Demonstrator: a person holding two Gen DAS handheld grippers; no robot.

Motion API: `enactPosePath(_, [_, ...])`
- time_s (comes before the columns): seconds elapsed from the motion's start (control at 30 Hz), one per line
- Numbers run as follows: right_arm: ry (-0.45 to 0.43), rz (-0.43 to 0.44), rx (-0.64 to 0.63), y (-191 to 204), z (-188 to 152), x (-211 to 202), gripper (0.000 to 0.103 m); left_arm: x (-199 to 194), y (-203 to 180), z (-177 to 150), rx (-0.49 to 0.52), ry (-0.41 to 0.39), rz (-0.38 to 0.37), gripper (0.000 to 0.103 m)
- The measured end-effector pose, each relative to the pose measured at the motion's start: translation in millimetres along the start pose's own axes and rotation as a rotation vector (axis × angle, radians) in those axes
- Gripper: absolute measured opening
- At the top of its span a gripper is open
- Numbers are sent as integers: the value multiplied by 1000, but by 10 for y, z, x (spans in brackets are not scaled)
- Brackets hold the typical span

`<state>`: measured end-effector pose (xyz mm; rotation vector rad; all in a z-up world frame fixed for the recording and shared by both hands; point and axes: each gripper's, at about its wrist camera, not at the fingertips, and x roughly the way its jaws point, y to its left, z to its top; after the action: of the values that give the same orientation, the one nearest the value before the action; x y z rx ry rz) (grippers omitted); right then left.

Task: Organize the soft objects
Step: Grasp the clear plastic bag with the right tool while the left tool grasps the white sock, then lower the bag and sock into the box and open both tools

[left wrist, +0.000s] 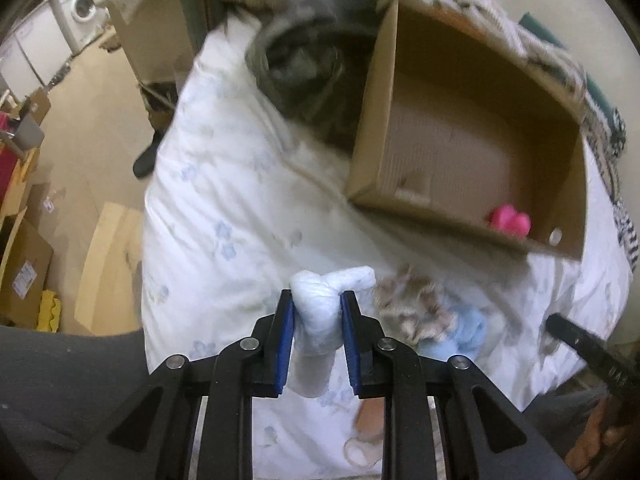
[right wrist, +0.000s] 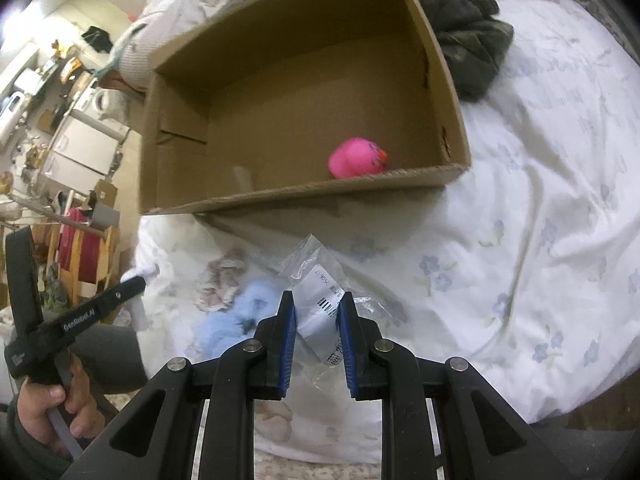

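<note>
My left gripper (left wrist: 317, 300) is shut on a pale blue-white soft bundle (left wrist: 320, 312) and holds it above the bed, short of the open cardboard box (left wrist: 372, 128). A pink rubber duck (left wrist: 510, 221) lies in the box, also in the right wrist view (right wrist: 358, 158). My right gripper (right wrist: 316, 300) is shut on a clear plastic bag with a barcode label (right wrist: 320, 304), just in front of the box (right wrist: 452, 92). A light blue fluffy piece (right wrist: 240, 316) and a patterned scrunchie (right wrist: 224, 276) lie on the quilt.
The box sits on a white flowered quilt (right wrist: 540, 220). Dark green clothing (right wrist: 464, 20) lies behind the box. The left gripper's body and the hand holding it (right wrist: 60, 332) show at the left. Floor with cardboard boxes (left wrist: 24, 264) lies beside the bed.
</note>
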<state>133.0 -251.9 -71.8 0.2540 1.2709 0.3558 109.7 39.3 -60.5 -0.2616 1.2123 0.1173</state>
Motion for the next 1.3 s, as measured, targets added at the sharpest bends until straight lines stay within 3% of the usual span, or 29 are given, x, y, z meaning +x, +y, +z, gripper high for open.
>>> enactPosePath(0.23, [-102, 31, -54, 173, 55, -253, 22, -377, -198, 119, 53, -154, 5, 21])
enactPosePath(0.63, [-180, 65, -103, 438, 397, -467, 22, -540, -590, 509, 140, -194, -55, 21])
enactPosePath(1.03, [-212, 20, -150, 426, 1094, -368, 22, -342, -977, 1130, 238, -238, -40, 21])
enactPosePath(1.3, [-142, -7, -108, 220, 1191, 154, 22, 124, -1031, 1140, 323, -247, -1, 21])
